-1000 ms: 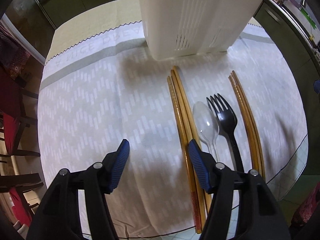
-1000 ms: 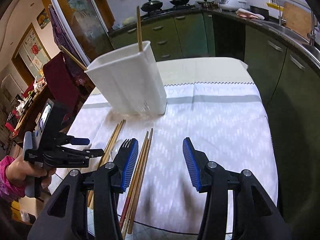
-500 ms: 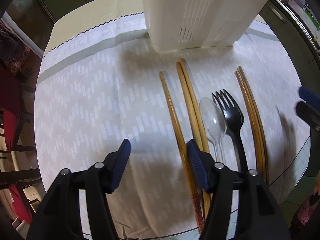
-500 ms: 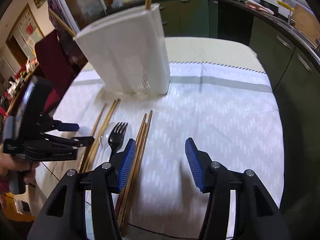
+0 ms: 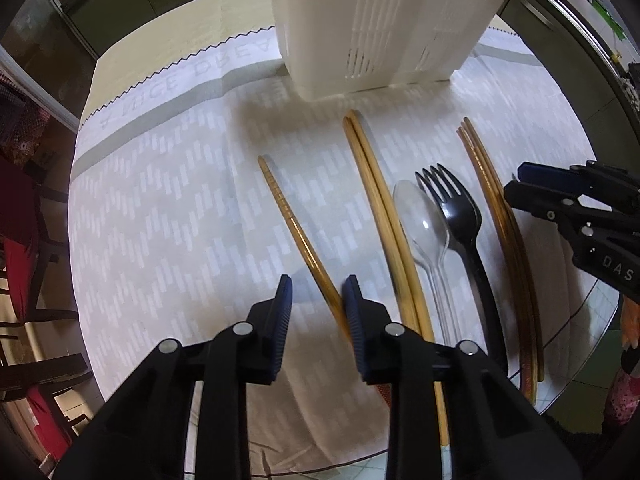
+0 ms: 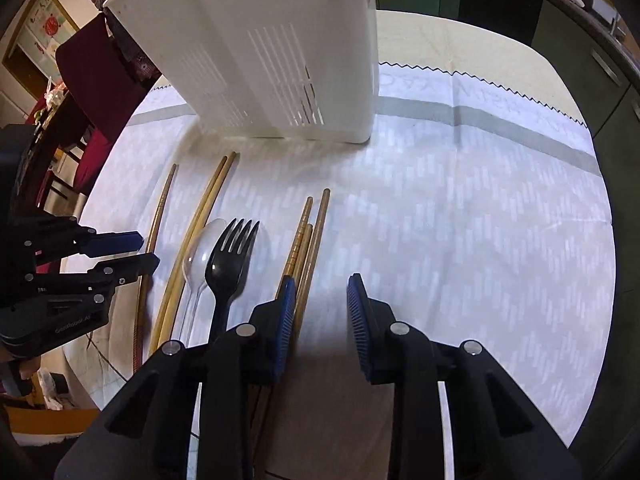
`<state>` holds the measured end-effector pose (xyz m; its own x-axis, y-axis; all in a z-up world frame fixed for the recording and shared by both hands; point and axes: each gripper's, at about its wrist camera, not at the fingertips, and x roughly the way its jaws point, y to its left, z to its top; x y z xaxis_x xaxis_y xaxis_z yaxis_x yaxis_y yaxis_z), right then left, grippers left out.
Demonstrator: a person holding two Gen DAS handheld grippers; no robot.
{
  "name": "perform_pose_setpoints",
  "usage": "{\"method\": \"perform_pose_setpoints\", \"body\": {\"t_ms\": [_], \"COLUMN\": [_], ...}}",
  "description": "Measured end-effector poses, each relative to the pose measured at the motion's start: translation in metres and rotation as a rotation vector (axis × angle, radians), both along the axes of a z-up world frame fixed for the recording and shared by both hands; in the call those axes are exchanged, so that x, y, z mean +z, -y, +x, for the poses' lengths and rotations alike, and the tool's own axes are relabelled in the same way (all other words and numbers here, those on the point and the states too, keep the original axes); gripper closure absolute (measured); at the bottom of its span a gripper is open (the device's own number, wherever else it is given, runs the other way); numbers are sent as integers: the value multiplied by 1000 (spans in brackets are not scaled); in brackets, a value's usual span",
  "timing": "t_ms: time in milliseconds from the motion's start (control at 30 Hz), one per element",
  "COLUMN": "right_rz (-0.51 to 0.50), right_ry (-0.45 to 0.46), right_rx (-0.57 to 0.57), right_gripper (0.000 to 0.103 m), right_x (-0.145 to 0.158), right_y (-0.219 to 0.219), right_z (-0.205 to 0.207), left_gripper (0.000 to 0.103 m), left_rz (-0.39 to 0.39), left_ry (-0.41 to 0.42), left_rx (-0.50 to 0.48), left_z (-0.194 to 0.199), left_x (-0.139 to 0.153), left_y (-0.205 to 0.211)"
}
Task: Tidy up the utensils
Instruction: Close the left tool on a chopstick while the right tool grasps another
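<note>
Utensils lie in a row on the pale patterned tablecloth [image 5: 160,208] before the slotted white plastic holder [image 5: 384,20], long axes running from the near edge toward it: a lone ridged bamboo chopstick [image 5: 296,228], a bamboo pair [image 5: 380,200], a clear plastic spoon [image 5: 420,220], a glossy black fork [image 5: 460,216] with tines toward the holder, and three more chopsticks [image 6: 306,240] nearest the right side. Left gripper [image 5: 316,292] has just been closing, its ribbed blue pads narrowly apart, the lone chopstick slanting between them without visible pressure. Right gripper [image 6: 322,292] has likewise been closing, jaws apart over bare cloth beside the three chopsticks.
</note>
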<state>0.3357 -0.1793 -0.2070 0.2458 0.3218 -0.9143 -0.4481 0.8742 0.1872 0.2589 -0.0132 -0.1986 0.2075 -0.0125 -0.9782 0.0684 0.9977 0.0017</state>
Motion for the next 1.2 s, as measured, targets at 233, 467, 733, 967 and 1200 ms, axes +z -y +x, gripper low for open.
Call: {"method": "perform_pose_setpoints", "body": {"t_ms": [233,467,733,967,1200], "right_rz": [-81,-126,-137,-105,-128], "right_ry": [17,19,6,12,4], "right_rx": [4,34,6,-16,-22], "right_gripper": [75,80,85,86,86], "right_x": [-5,-7,-10,-7,-7], "right_y": [-21,-47,-39,-23,-8], "right_z": [0,0,5,4,2], "left_gripper": [84,85,86,87,86], "left_rz": [-18,-35,-35,-9,-9], "left_ry": [-1,-16,-13,-7,-7], "left_rx": [48,56,11,-17,-21], "left_z": [5,11,17,19,19], "left_x": [2,1,2,3,3], "left_y": [-1,4,16,20,27]}}
